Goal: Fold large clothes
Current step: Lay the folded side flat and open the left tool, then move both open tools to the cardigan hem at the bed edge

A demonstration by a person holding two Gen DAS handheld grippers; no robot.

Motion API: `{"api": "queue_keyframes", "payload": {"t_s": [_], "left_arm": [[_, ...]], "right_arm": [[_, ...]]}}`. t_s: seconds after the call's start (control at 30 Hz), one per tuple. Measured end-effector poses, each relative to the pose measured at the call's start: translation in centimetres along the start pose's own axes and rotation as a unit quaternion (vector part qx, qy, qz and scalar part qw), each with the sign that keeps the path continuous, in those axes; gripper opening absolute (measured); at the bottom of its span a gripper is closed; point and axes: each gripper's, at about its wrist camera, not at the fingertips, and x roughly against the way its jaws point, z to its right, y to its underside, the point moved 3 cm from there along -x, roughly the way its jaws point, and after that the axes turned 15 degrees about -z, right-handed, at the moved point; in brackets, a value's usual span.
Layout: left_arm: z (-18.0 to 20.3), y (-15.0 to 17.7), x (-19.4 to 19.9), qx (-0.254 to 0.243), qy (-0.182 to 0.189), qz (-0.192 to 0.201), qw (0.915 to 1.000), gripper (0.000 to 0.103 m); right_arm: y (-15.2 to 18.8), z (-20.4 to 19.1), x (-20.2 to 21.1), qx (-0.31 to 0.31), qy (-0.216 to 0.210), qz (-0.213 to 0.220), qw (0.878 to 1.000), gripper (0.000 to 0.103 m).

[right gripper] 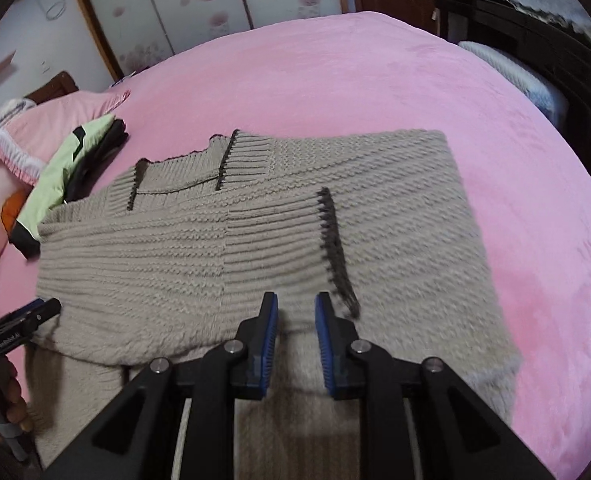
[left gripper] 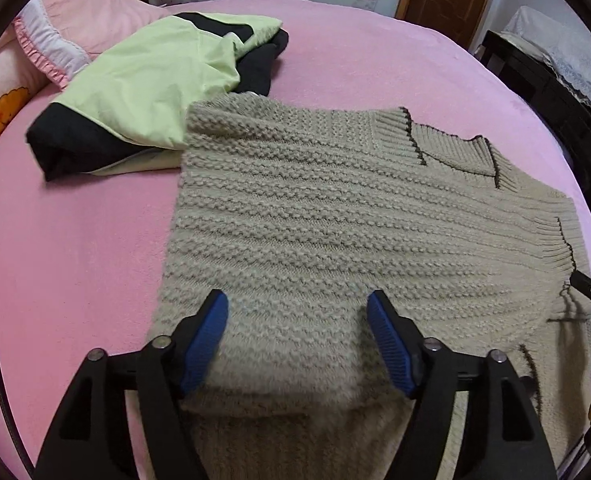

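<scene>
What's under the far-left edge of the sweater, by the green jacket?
The sweater edge overlaps the green-and-black jacket; elsewhere it lies on the pink bedspread. Anything beneath its middle is covered.

A bed (left gripper: 335, 52) under a pink plush cover carries everything. Directly ahead of both grippers a beige knit sweater (left gripper: 315, 216) lies flat on it, sleeves folded across the body. Beyond the left gripper, further left, 1 folded light-green and black jacket (left gripper: 143, 92) touches the sweater's far corner. Past the jacket, a pink frilled pillow (left gripper: 63, 36) rests at the bed's edge.
</scene>
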Motion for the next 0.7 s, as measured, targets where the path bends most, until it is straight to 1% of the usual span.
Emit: {"api": "queue_keyframes", "payload": {"t_s": [0.1, 0.17, 0.23, 0.33, 0.37, 0.47, 0.6, 0.7], "left_arm": [[0.1, 0.6, 2.3, 0.0, 0.011, 0.011, 0.9999, 0.075], [0.2, 0.9, 4.1, -0.003, 0.01, 0.019, 0.9998, 0.076], [0.2, 1.5, 6.5, -0.005, 0.012, 0.029, 0.9995, 0.085], [0.3, 3.1, 10.5, -0.005, 0.017, 0.053, 0.9985, 0.089], [0.3, 3.6, 11.6, -0.004, 0.016, 0.059, 0.9981, 0.09], [0.2, 5.3, 14.7, 0.002, 0.015, 0.075, 0.9971, 0.091], [0.0, 8.1, 18.0, 0.011, 0.0, 0.102, 0.9947, 0.091], [0.1, 10.7, 20.0, 0.007, -0.012, 0.122, 0.9925, 0.091]], "right_arm": [[0.8, -0.4, 1.9, -0.002, -0.005, 0.005, 1.0, 0.02], [1.4, -0.9, 3.5, 0.001, -0.005, 0.013, 1.0, 0.02], [2.2, -1.1, 5.4, 0.003, -0.008, 0.027, 1.0, 0.02], [3.6, -1.6, 9.0, 0.007, -0.025, 0.054, 0.998, 0.02], [4.2, -1.9, 10.5, 0.009, -0.031, 0.067, 0.997, 0.022], [5.8, -2.2, 13.7, 0.012, -0.04, 0.09, 0.995, 0.032], [8.3, -2.5, 17.7, 0.017, -0.063, 0.123, 0.99, 0.035], [10.4, -2.5, 20.0, 0.018, -0.078, 0.142, 0.987, 0.036]]}}
